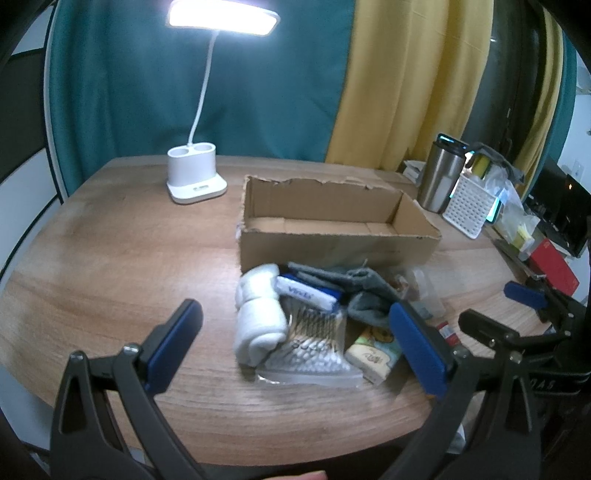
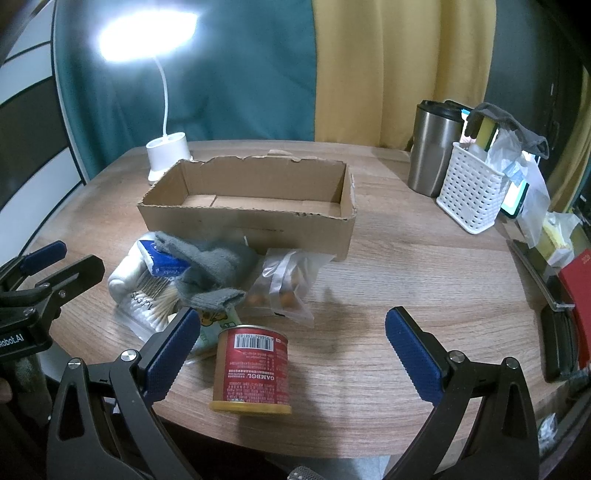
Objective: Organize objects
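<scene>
Right wrist view: right gripper spread wide over the red can, readying it for the empty cardboard box.

Glaring desk lamp, fisheye-warped edges

A wood-grain worktop fills the middle of the frame. On it, an open cardboard box sits at centre, a white desk lamp upper left, a steel tumbler and white perforated basket upper right, and a red can stands lower centre beside a heap of small items.
</scene>
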Action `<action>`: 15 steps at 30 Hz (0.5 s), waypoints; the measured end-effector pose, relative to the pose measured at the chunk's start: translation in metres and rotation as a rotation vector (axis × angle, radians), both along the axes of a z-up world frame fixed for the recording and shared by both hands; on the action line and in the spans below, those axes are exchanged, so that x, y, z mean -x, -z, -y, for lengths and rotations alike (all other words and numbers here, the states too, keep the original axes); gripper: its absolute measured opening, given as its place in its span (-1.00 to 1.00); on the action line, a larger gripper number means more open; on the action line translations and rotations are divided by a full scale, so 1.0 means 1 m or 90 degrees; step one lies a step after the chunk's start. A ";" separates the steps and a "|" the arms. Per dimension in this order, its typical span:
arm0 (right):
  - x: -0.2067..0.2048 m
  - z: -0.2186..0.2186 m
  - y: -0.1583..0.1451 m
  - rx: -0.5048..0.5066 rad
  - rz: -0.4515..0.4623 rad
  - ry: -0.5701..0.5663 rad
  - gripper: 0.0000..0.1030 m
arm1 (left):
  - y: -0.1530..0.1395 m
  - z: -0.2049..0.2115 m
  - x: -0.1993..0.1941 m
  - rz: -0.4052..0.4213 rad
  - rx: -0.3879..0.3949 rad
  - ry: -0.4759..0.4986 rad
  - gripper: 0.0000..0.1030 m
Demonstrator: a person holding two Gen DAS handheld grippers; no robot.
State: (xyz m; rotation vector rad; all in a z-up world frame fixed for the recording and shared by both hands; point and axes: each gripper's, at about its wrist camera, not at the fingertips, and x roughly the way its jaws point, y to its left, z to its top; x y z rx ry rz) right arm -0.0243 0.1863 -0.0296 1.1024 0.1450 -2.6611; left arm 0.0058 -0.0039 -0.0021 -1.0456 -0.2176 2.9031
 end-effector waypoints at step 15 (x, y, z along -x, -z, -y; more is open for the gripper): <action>-0.001 0.001 0.000 -0.002 0.001 0.000 0.98 | 0.000 0.001 -0.001 0.001 0.000 -0.001 0.99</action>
